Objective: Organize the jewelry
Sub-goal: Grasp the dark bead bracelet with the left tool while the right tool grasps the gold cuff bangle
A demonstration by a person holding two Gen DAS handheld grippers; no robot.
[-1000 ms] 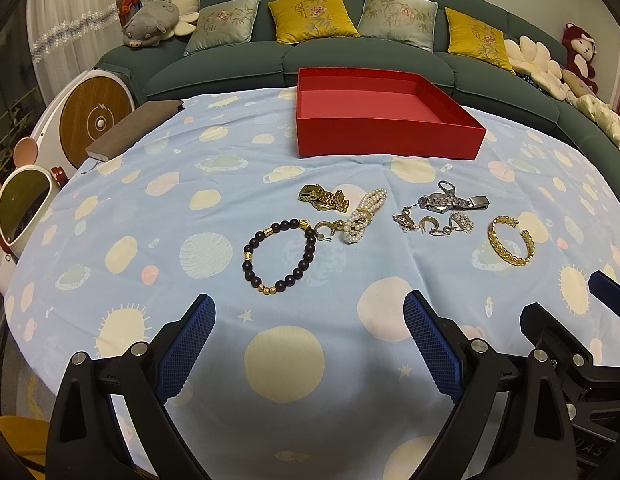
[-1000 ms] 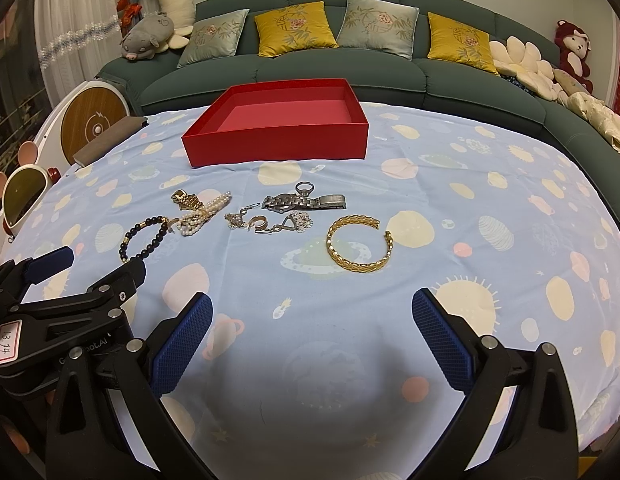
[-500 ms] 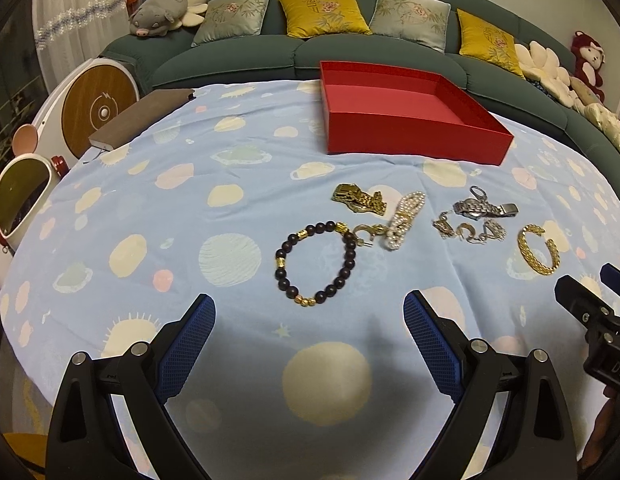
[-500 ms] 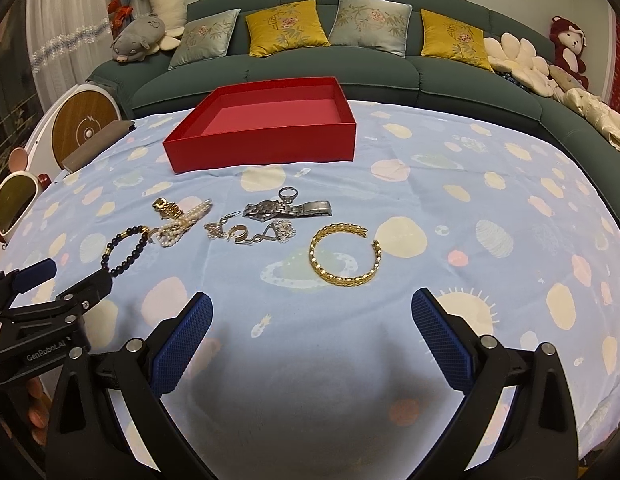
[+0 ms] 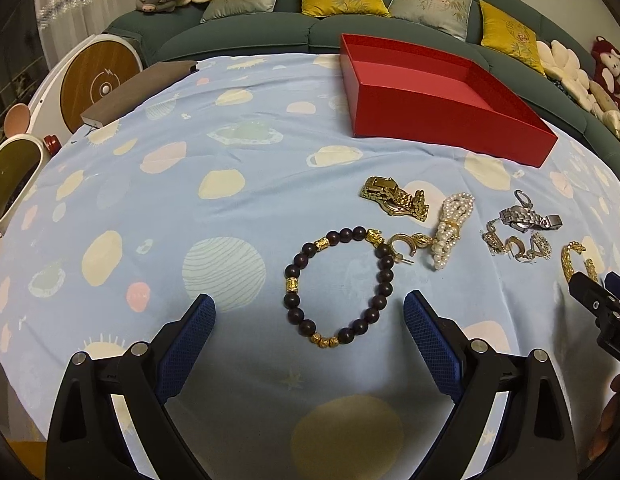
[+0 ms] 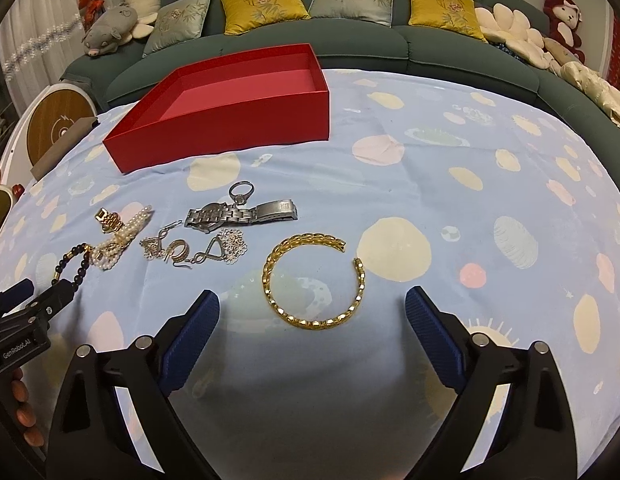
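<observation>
Dark wooden bead bracelet (image 5: 337,286) lies flat between the wide-spread left tool (image 5: 310,314), gold open bangle (image 6: 314,280) between the equally wide right tool (image 6: 313,312).

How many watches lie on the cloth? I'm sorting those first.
2: a gold watch left of the pearl strand, and a silver watch behind the gold bangle. None seems hidden.

From the left wrist view, the open gold chain-link bangle (image 5: 574,258) is half hidden behind the black tip of the right gripper (image 5: 602,304). From the right wrist view, the dark wooden bead bracelet (image 6: 71,266) disappears behind the left gripper (image 6: 25,308). The small silver earrings (image 6: 197,250) tangle together, too fine to separate.
</observation>
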